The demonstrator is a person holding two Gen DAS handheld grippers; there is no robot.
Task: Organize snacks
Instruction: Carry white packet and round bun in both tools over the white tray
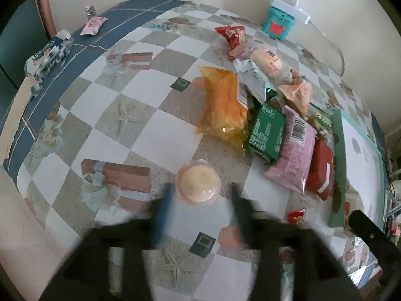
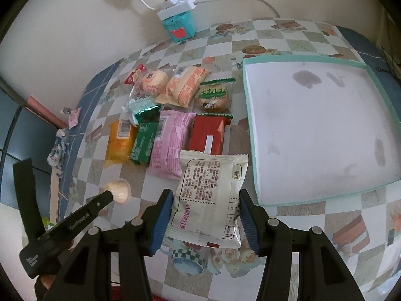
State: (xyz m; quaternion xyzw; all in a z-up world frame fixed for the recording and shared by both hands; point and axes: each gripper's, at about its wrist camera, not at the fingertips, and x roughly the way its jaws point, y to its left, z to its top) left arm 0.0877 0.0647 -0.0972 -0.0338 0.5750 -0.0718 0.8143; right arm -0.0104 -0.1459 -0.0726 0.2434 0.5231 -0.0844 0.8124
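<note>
My right gripper (image 2: 206, 195) is shut on a white snack packet (image 2: 208, 195) with red and black print, held by its two sides above the checked tablecloth. A white tray with a teal rim (image 2: 250, 130) lies just right of it. My left gripper (image 1: 200, 207) is open, its fingers blurred. A round peach jelly cup (image 1: 198, 183) stands on the cloth between its fingertips, with a gap on each side. In the right wrist view the jelly cup (image 2: 119, 190) shows at the tip of a left gripper finger (image 2: 100, 202).
A row of snacks lies left of the tray: an orange packet (image 1: 223, 105), a green one (image 1: 265, 130), a pink one (image 1: 293, 148), a red one (image 1: 320, 173), with more behind. A teal box (image 2: 179, 26) under a power strip stands by the wall. Crumpled wrappers (image 1: 47, 57) lie near the table's far left edge.
</note>
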